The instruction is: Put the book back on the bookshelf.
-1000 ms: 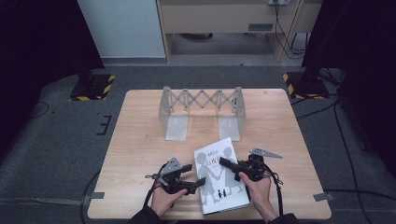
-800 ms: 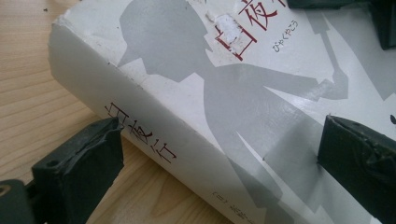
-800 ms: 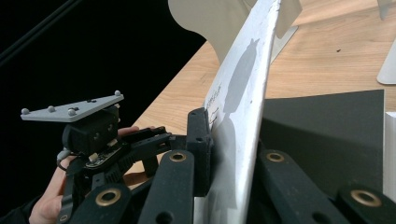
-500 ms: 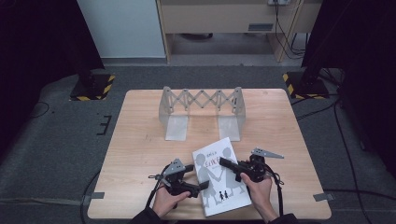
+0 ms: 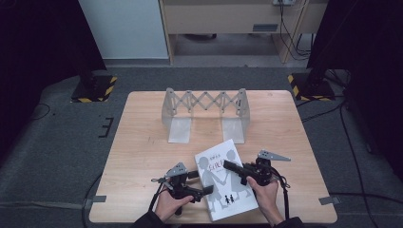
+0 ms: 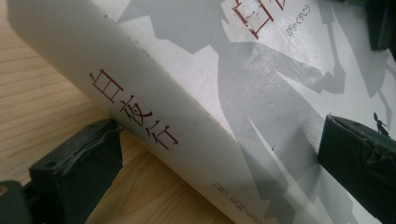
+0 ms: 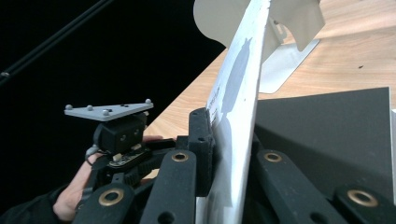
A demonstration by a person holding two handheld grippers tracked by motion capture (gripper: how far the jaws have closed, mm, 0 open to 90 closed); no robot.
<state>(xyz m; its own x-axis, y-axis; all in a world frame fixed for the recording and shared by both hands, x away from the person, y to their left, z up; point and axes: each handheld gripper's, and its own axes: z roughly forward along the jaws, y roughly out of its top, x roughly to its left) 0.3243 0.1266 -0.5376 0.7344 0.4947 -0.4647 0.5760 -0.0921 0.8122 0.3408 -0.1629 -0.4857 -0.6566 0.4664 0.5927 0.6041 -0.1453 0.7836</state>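
We're pinching the book's (image 5: 225,183) front cover with the right gripper (image 5: 236,168), book lying at the bench's (image 5: 142,142) near edge. Left gripper (image 5: 202,183) is gaping wide around the spine, its jaws having just been opening. Next we're probably standing it in the rack (image 5: 205,114).

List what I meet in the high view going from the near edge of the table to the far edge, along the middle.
The person's hands with the left claw and the right claw → the white book → bare wooden table → the grey folding book rack.
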